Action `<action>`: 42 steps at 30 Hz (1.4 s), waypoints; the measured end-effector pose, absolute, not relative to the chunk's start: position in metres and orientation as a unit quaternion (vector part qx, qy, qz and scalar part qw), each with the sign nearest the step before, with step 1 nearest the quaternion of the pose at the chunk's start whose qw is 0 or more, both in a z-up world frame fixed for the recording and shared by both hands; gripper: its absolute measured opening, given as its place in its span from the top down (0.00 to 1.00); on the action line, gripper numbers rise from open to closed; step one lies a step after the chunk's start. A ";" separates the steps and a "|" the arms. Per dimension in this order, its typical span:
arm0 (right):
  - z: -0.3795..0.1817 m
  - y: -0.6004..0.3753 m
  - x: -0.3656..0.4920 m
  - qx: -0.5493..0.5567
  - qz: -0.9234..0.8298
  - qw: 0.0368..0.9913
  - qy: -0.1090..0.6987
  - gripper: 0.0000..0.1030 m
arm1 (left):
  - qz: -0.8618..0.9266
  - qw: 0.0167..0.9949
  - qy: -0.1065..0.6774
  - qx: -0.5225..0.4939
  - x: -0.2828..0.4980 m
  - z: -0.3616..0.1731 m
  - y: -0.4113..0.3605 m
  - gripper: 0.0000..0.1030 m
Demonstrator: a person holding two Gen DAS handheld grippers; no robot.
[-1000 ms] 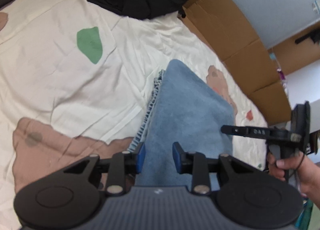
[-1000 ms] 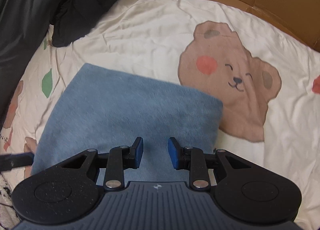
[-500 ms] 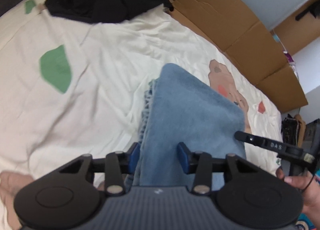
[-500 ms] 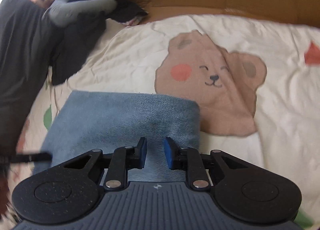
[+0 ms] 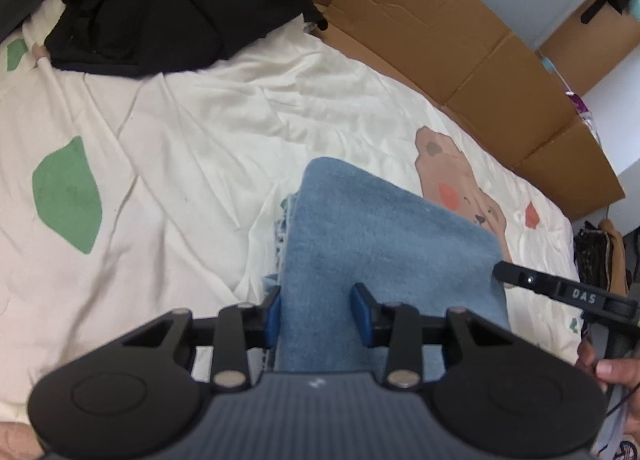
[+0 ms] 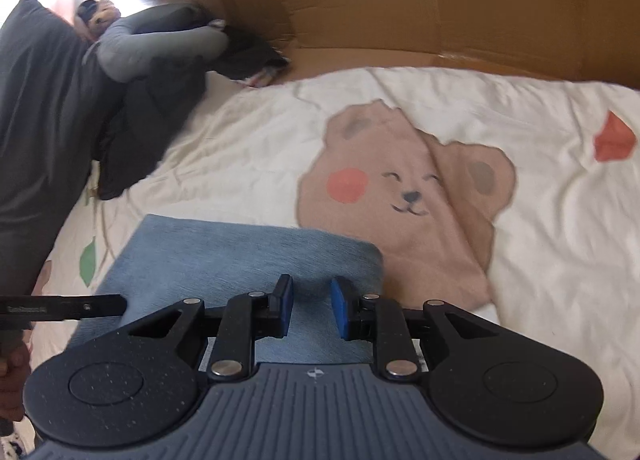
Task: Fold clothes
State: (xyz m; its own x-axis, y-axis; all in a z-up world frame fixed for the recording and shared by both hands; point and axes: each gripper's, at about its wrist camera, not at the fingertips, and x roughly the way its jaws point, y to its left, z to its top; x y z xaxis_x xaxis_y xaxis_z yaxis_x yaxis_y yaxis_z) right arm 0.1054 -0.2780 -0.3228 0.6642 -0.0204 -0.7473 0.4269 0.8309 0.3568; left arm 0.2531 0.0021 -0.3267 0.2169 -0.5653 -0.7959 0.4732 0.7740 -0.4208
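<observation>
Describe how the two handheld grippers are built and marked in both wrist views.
Both match: the left gripper and the right gripper have blue pads on black fingers, black linkages with silver pivot bolts, round black discs either side, and a ribbed grey-blue body with a small white logo. Seen side-on, the right gripper's finger carries white "DAS" lettering.

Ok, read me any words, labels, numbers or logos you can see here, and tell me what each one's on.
"DAS": white letters on the finger of the right gripper, seen in the left wrist view.
White lettering on the finger of the left gripper, in the right wrist view: too blurred to read.
Nothing else readable.
</observation>
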 end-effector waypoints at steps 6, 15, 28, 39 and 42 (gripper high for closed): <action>-0.325 -0.273 0.112 0.242 -0.135 0.877 0.391 0.71 | -0.337 0.782 0.523 -0.042 0.256 -0.329 0.001 0.59; -0.315 -0.267 0.128 0.214 -0.126 0.895 0.371 0.71 | -0.319 0.808 0.495 -0.011 0.256 -0.306 -0.008 0.65; -0.346 -0.274 0.127 0.171 -0.092 0.899 0.391 0.92 | -0.364 0.802 0.473 -0.003 0.232 -0.279 -0.040 0.65; -0.322 -0.268 0.123 0.120 -0.128 0.903 0.392 0.88 | -0.368 0.791 0.486 0.044 0.215 -0.311 -0.080 0.65; -0.325 -0.266 0.123 0.108 -0.133 0.902 0.397 0.88 | -0.368 0.794 0.481 0.057 0.216 -0.312 -0.088 0.65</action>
